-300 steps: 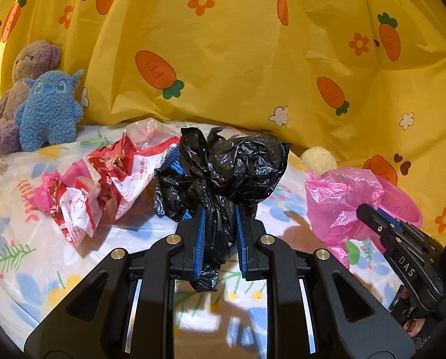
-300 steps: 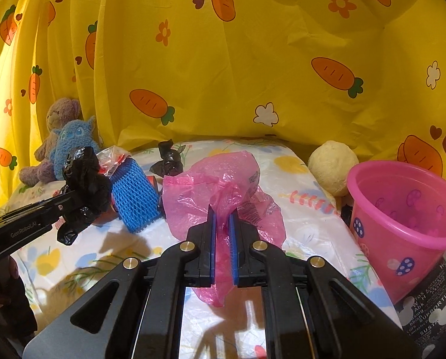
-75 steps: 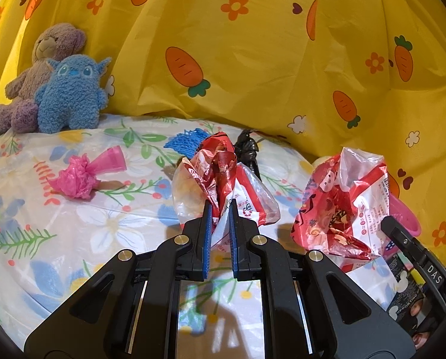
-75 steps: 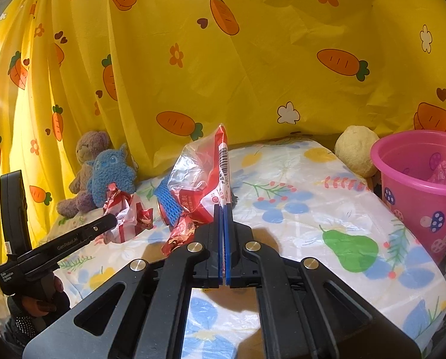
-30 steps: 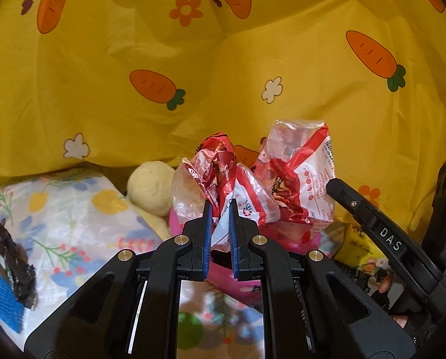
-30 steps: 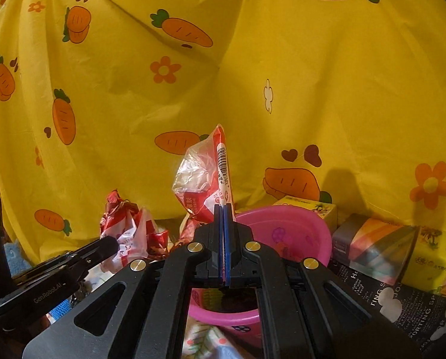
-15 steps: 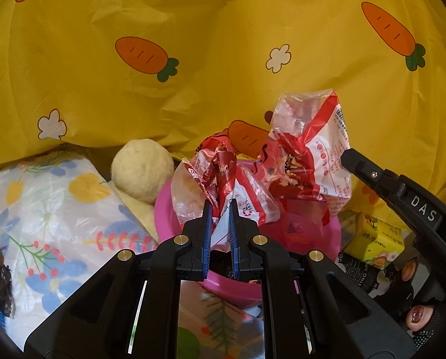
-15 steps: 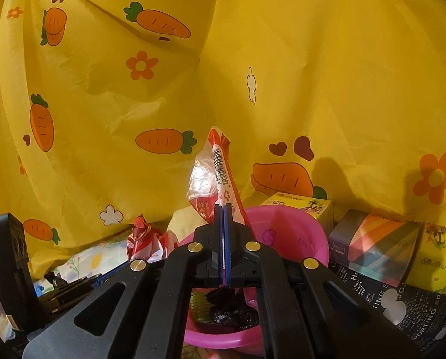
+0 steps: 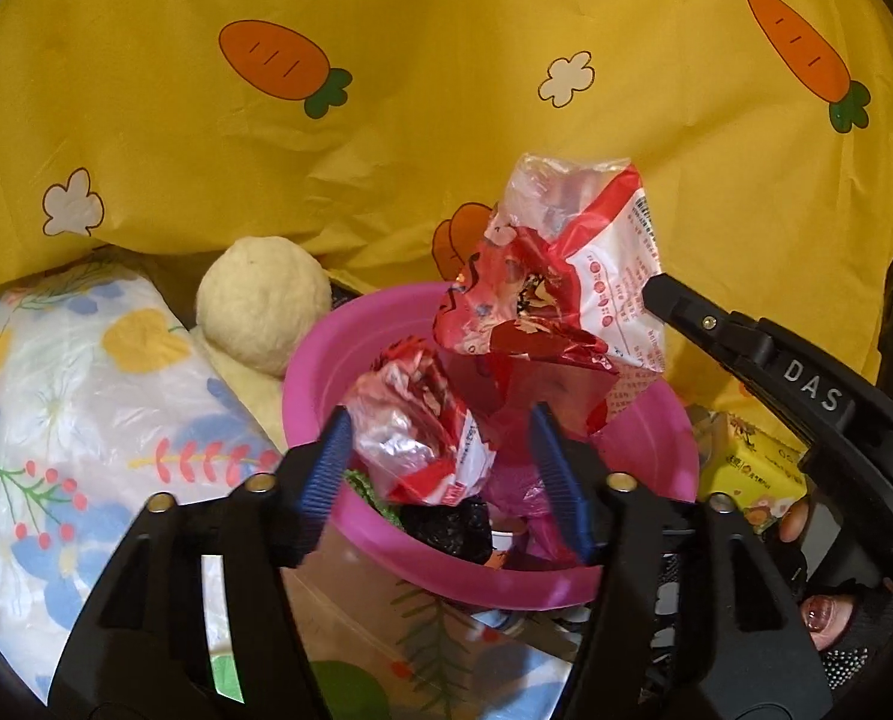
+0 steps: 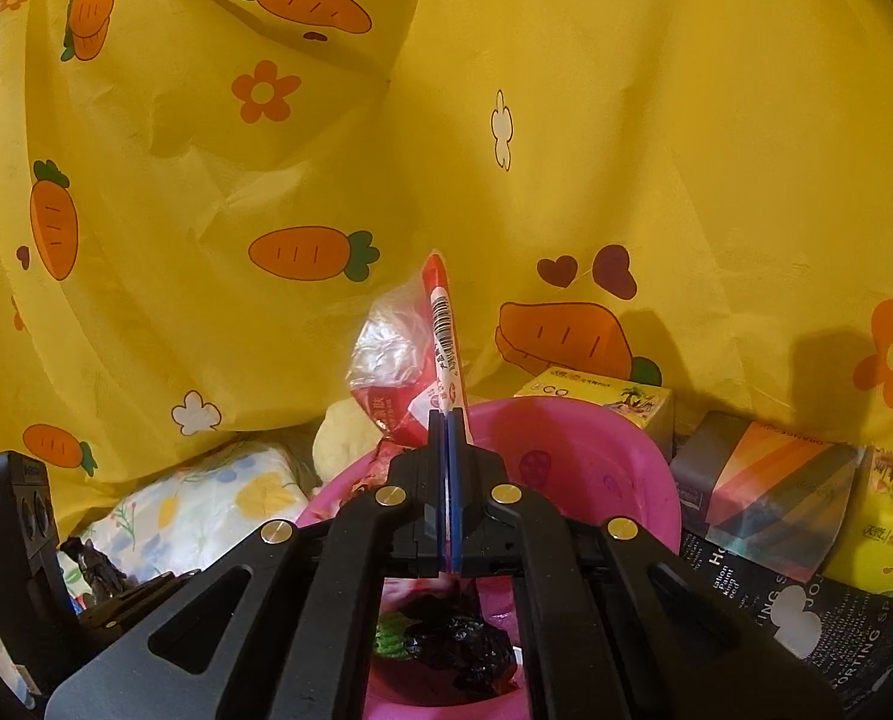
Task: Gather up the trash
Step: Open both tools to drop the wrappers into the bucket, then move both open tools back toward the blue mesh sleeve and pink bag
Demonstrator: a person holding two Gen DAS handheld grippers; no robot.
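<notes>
Overhead, yellow carrot curtain [image 9: 446, 90] backs both views. Pink bucket [image 9: 506, 585] is landmark. Only right wrist view shows boxes [image 10: 764, 492] right of bucket. Only left view shows left hand-held gripper [image 9: 440, 459], jaws just opened wide, crumpled wrapper [image 9: 416, 432] loose between them over bucket. Right hand-held gripper [image 10: 448, 438] clamps red snack bag [image 10: 410, 372] above bucket rim.

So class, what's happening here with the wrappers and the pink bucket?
A person is collecting trash with two handheld grippers. The left gripper has just opened over the pink bucket, letting go of a crumpled red wrapper. The right gripper is shut on another red-and-white wrapper above the bucket.
</notes>
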